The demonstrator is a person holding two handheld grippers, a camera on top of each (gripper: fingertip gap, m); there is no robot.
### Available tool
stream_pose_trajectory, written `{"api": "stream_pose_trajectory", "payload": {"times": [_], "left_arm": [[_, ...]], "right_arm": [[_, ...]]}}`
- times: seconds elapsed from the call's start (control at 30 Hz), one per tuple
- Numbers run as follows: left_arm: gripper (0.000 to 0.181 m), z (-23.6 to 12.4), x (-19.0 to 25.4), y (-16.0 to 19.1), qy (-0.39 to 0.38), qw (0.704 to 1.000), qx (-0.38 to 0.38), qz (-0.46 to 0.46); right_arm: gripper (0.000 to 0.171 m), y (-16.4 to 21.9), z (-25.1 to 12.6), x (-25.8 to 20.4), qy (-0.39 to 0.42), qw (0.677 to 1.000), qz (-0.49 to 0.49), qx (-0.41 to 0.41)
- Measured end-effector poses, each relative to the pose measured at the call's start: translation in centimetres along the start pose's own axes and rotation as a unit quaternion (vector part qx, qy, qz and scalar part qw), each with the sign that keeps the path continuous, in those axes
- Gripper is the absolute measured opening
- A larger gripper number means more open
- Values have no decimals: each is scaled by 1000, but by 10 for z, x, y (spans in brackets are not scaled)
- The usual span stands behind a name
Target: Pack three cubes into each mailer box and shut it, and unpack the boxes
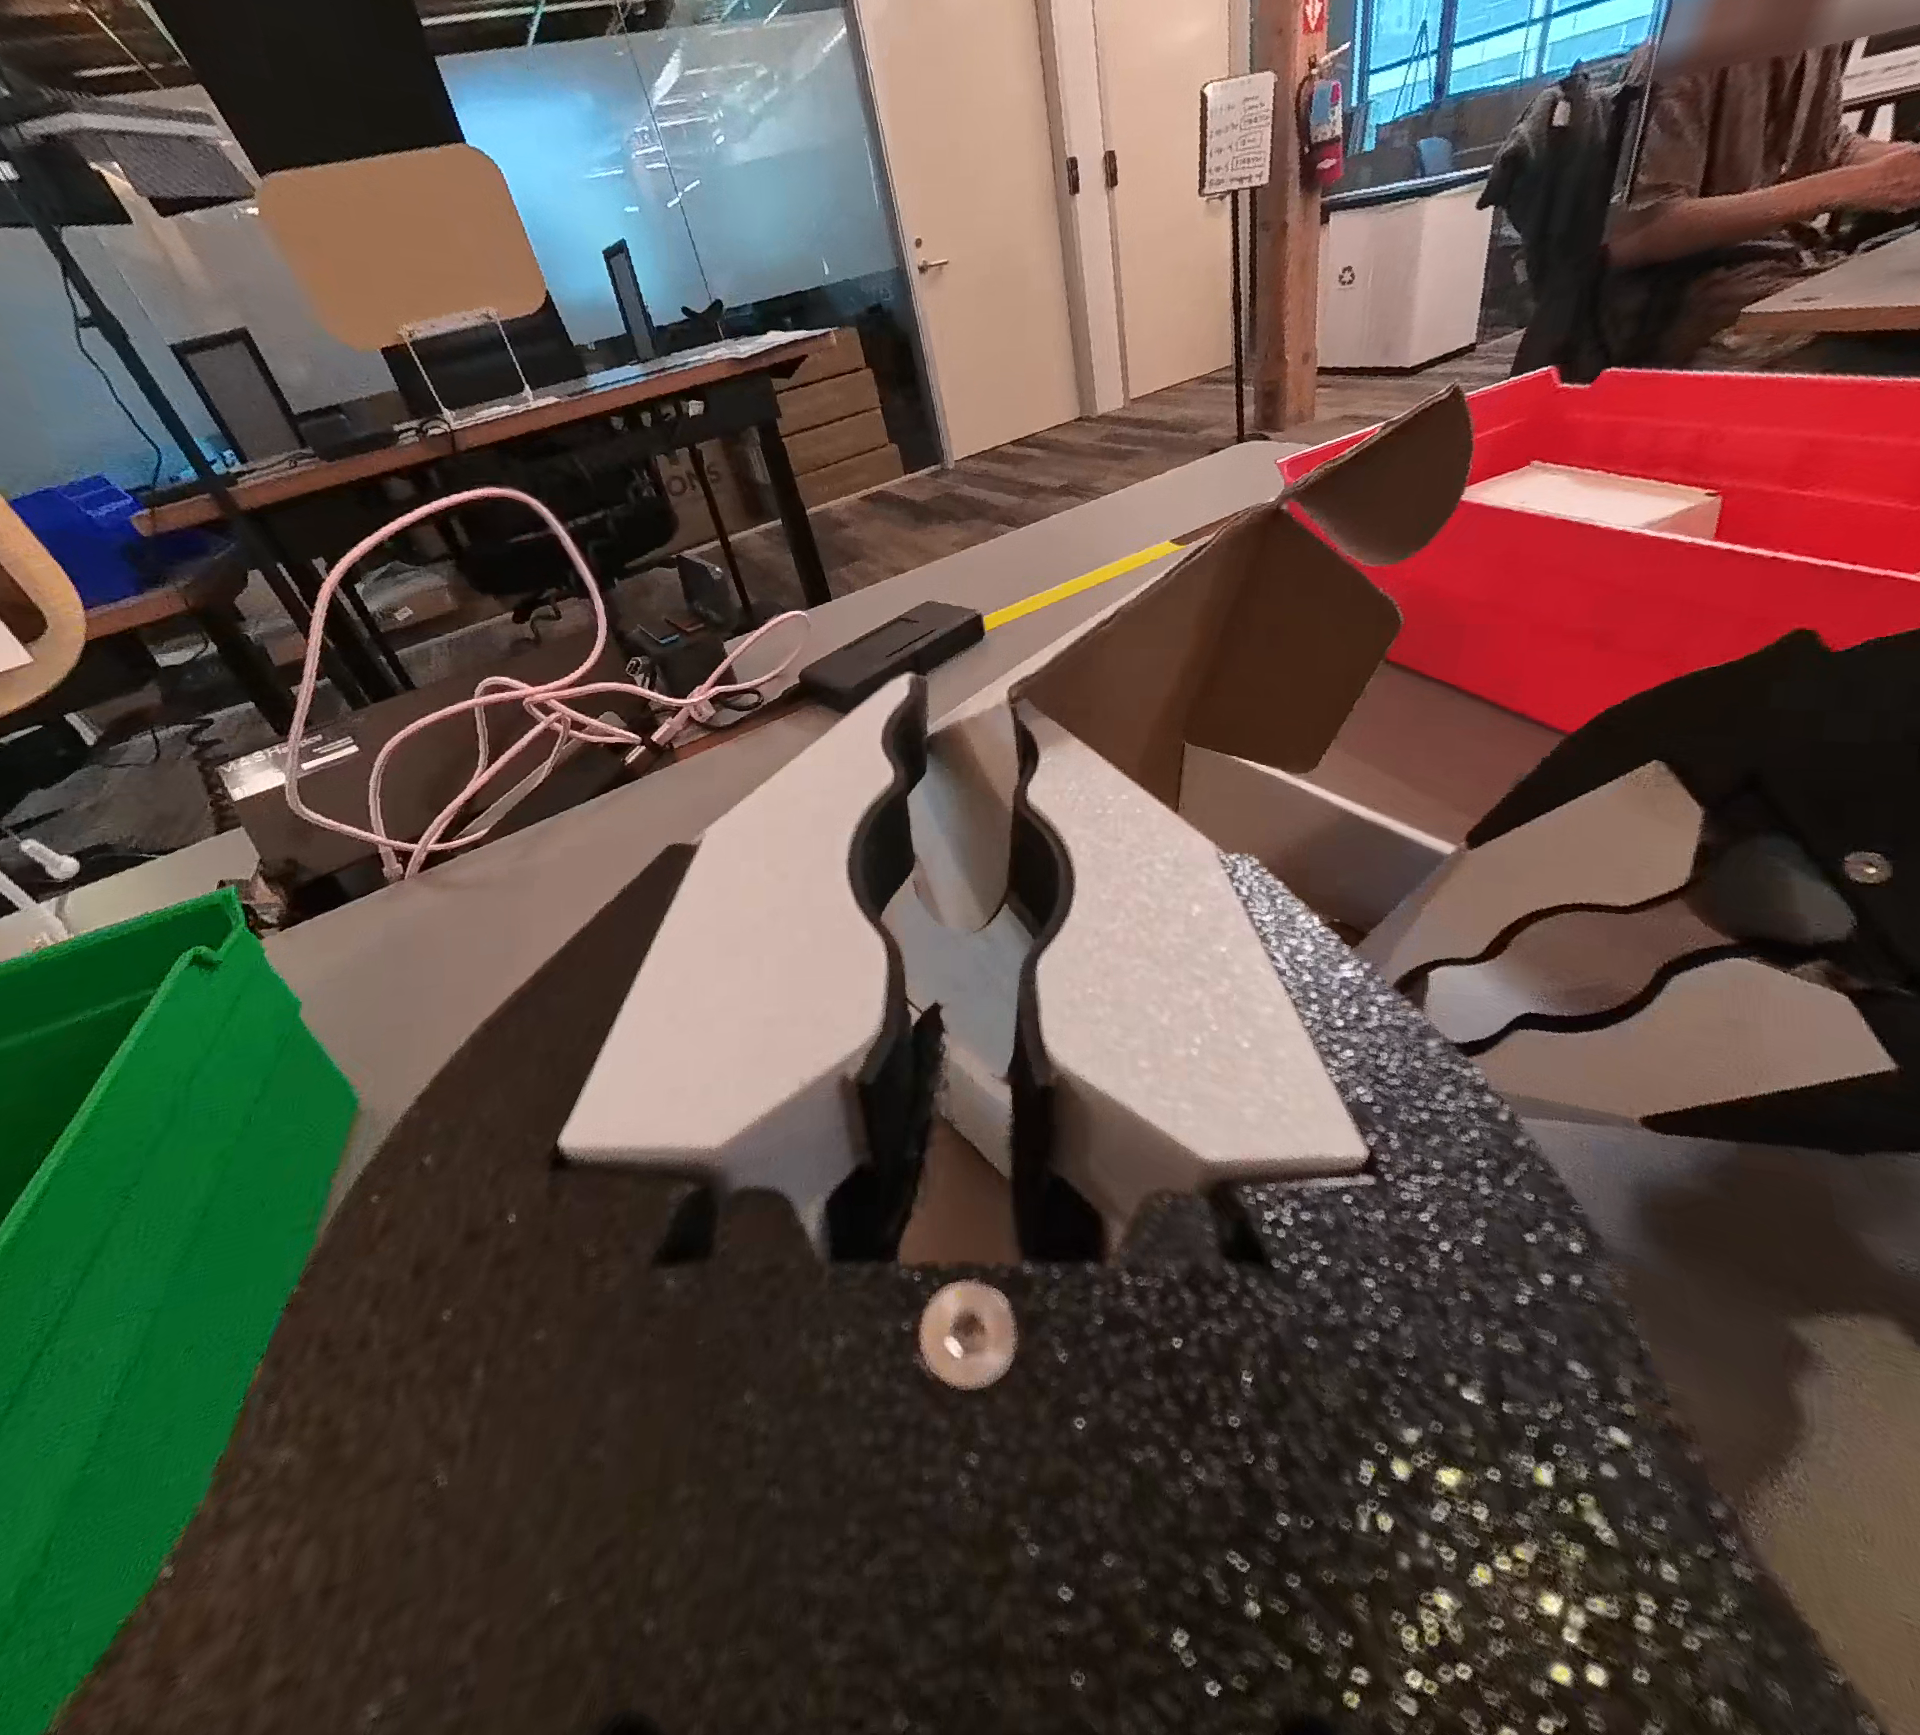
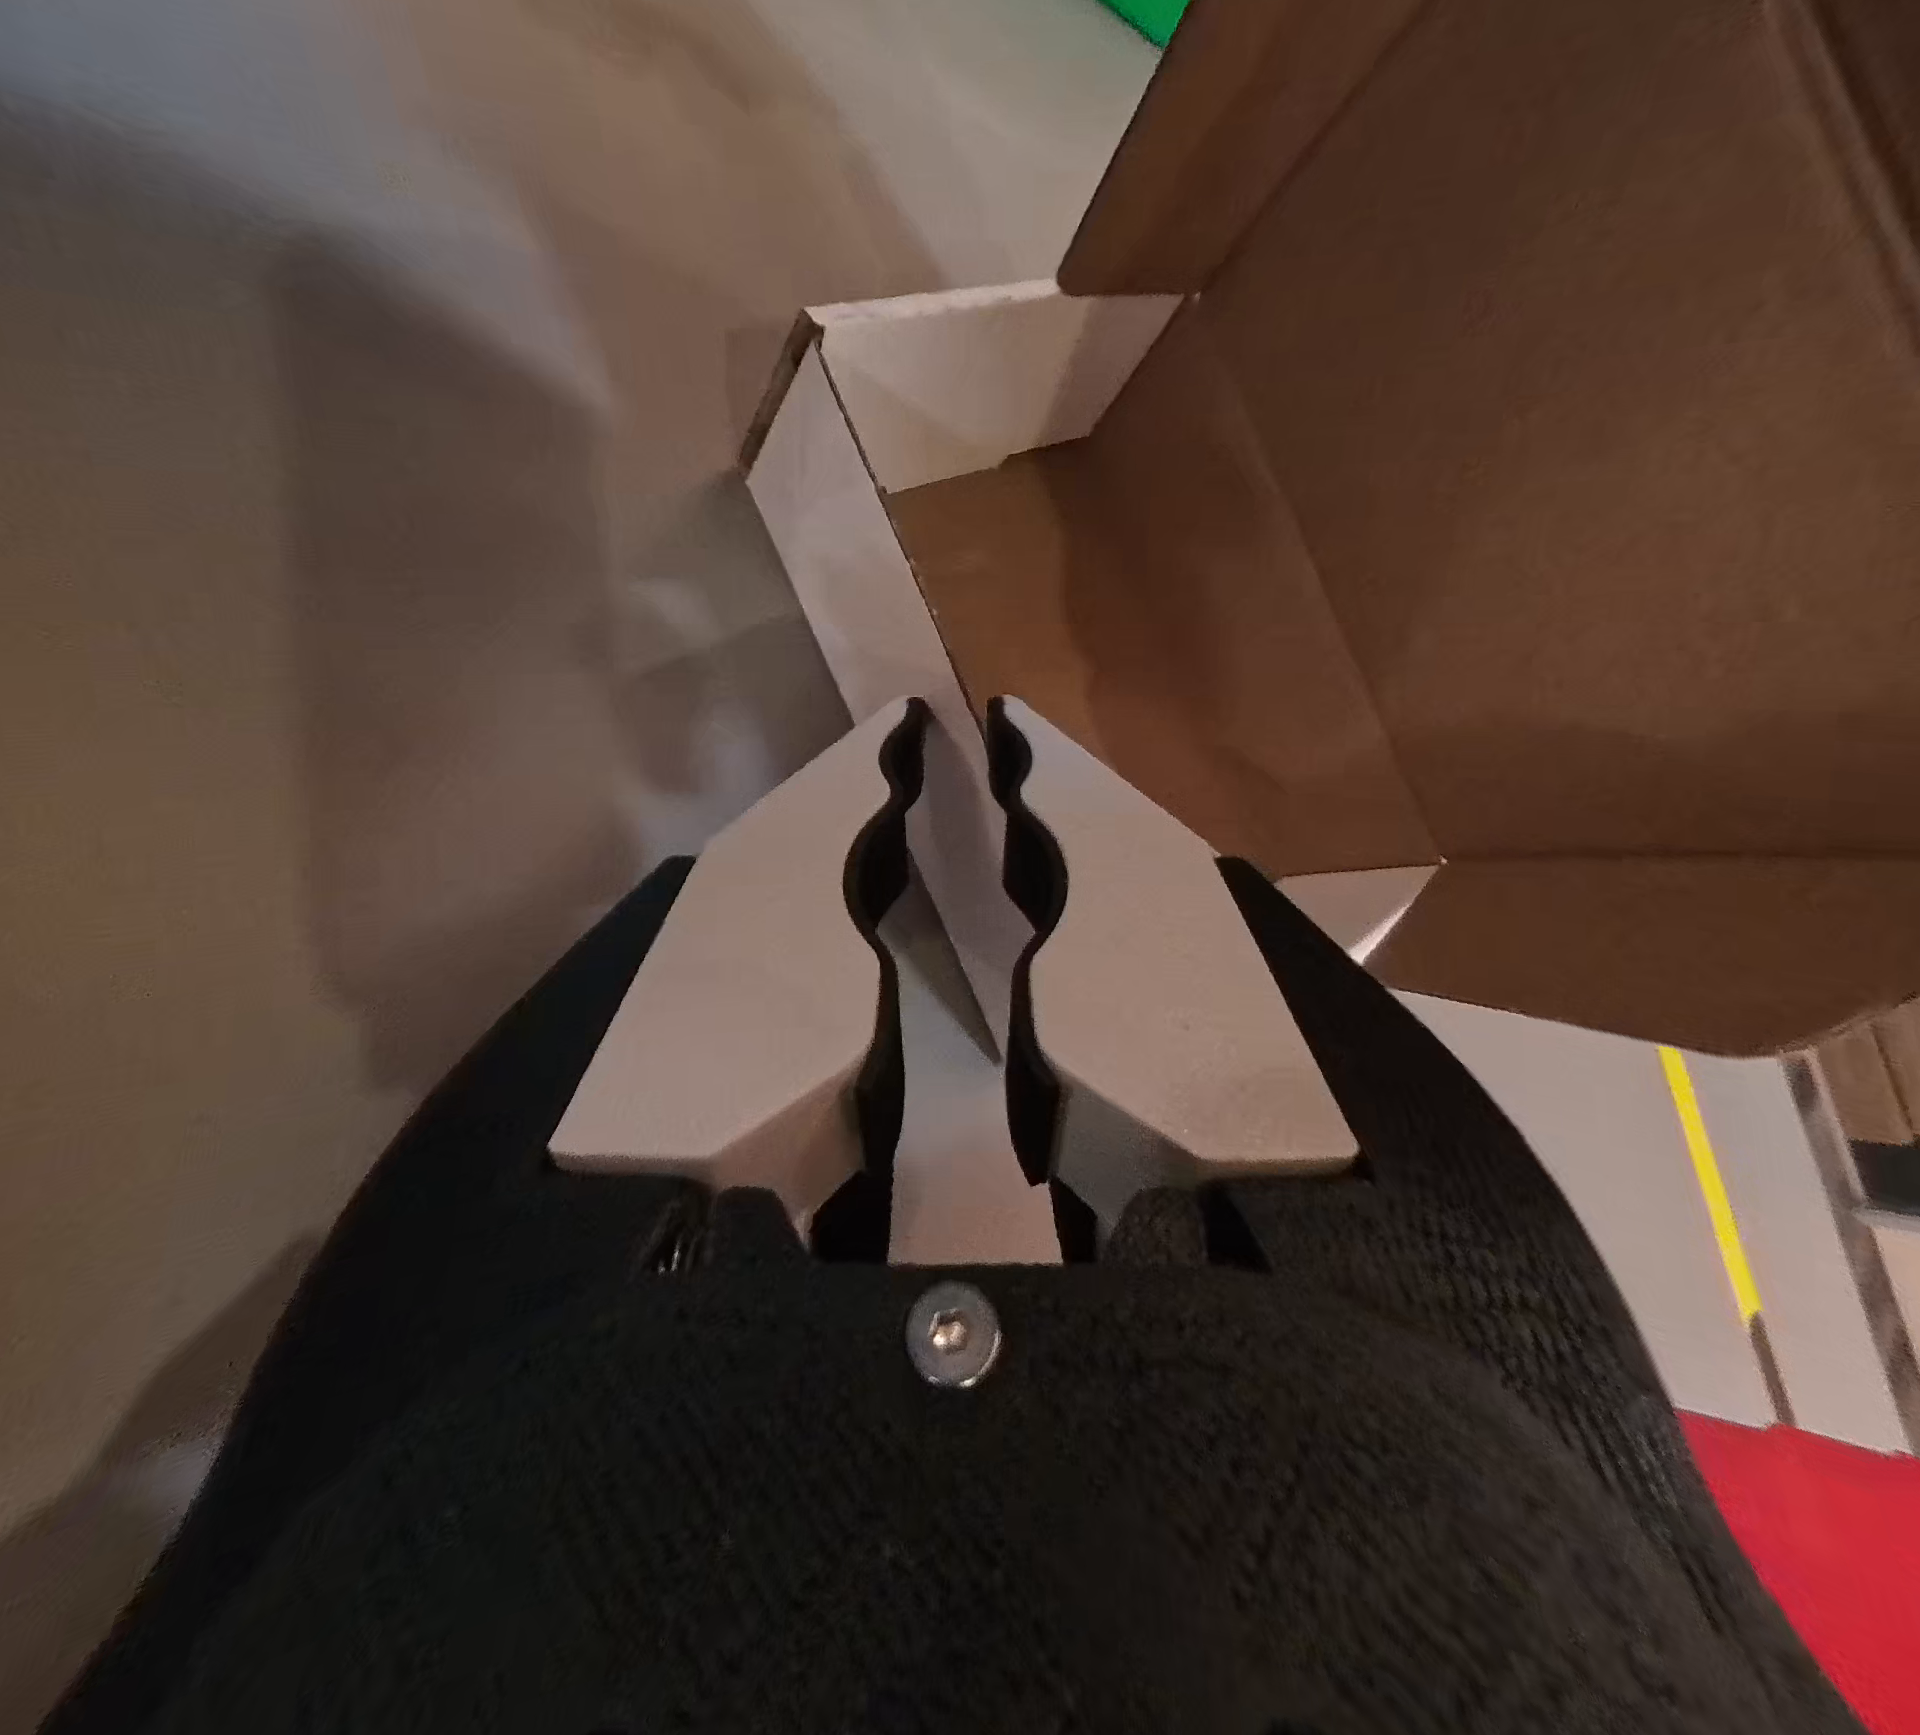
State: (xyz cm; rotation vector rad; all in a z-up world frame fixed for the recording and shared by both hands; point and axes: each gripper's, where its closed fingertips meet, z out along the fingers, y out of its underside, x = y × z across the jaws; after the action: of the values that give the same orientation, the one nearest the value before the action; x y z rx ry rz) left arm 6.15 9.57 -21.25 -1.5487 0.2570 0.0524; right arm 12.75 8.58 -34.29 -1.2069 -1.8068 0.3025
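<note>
Bench, grey surface, carrying all items below; yellow tape line runs across its far part, with a flat black device at the line's near end

Red bin, far right on the bench; holds a white closed box inside

Green bin, near left on the bench; only a corner seen from the left wrist view, contents not visible

Mailer box, white outside, brown inside, between the two bins and open; lid stands raised with its rounded tuck flaps spread. From the right wrist view the same mailer box shows a white corner wall and the brown lid overhead. Interior mostly hidden; cannot tell whether any cubes are inside

Left tongs, grey fingers with black wavy pads, drawn narrow around a white edge of the box wall, which runs between the fingers

Right tongs, same make, drawn narrow with a white panel edge of the box passing between them; seen from the left wrist view as right tongs just right of the box

Pink cable, looped, behind the bench's far edge at left
</note>
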Motion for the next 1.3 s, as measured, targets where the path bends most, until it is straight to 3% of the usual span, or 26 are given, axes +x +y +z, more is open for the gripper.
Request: {"api": "stream_pose_trajectory", "payload": {"times": [0.03,0.13,0.23,0.37,0.47,0.57,0.7,1.0,1.3], "left_arm": [[11,0,1,-1,1,1000,2,2],[11,8,-4,3,-4,1000,-11,11],[10,15,-15,8,-14,1000,-19,18],[10,17,-22,8,-16,999,-24,16],[10,16,-19,8,-7,1000,-21,10],[10,18,-14,7,7,1000,-21,-2],[11,21,-14,7,10,1000,-30,-4],[11,19,-6,7,26,998,-31,-39],[11,0,11,2,53,995,-3,-88]], "right_arm": [[10,-1,1,0,0,1000,7,4],[14,-3,0,2,20,1000,8,18],[21,-14,-21,23,90,995,19,46],[14,7,-67,96,260,946,183,63],[34,27,-57,109,207,918,329,80],[31,29,-40,114,173,908,370,96],[7,21,-32,119,179,906,371,100],[8,26,-28,107,177,895,403,78],[4,33,-28,91,186,906,377,46]]}}
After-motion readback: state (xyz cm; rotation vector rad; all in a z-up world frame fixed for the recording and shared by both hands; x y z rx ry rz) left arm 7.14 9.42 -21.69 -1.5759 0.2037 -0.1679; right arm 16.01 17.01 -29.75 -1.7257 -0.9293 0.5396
